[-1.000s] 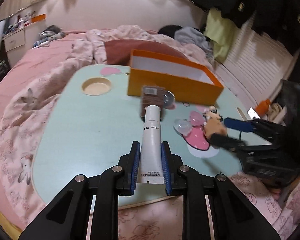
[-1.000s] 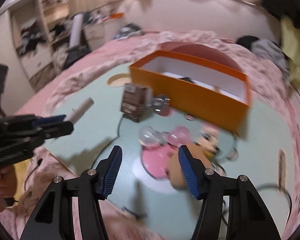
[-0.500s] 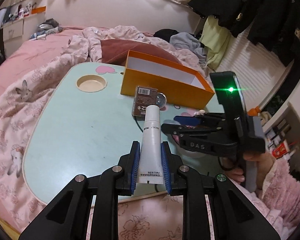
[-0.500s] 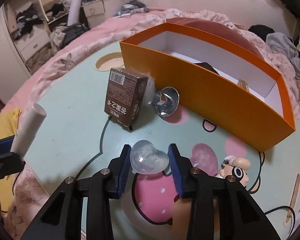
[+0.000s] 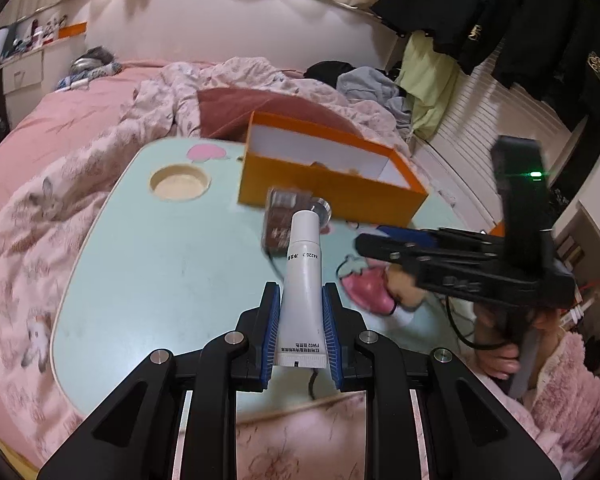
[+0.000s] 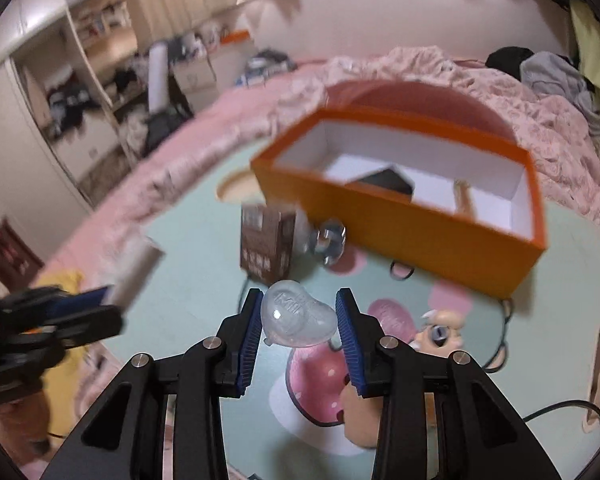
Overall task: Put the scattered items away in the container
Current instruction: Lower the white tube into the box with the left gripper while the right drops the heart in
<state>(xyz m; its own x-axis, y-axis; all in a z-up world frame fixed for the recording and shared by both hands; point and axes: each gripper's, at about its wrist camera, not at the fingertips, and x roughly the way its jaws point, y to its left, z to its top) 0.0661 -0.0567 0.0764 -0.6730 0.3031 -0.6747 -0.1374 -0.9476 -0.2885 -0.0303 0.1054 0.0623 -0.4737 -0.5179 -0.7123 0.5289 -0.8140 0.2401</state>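
Left wrist view: the left gripper (image 5: 301, 320) is clamped on a white tube (image 5: 303, 280), cap pointing toward the orange box (image 5: 327, 188) at the far side of the mint tabletop (image 5: 160, 264). A brown carton (image 5: 278, 224) lies just before the box. The right gripper (image 5: 383, 240) reaches in from the right (its fingertips are blurred here).

Right wrist view: the right gripper (image 6: 298, 322) grips a clear heart-shaped case (image 6: 298, 318) between its 2 blue pads (image 6: 250, 326), above the tabletop (image 6: 196, 280). Beyond stand the carton (image 6: 266, 246) and the open box (image 6: 403, 216), with a dark item inside.
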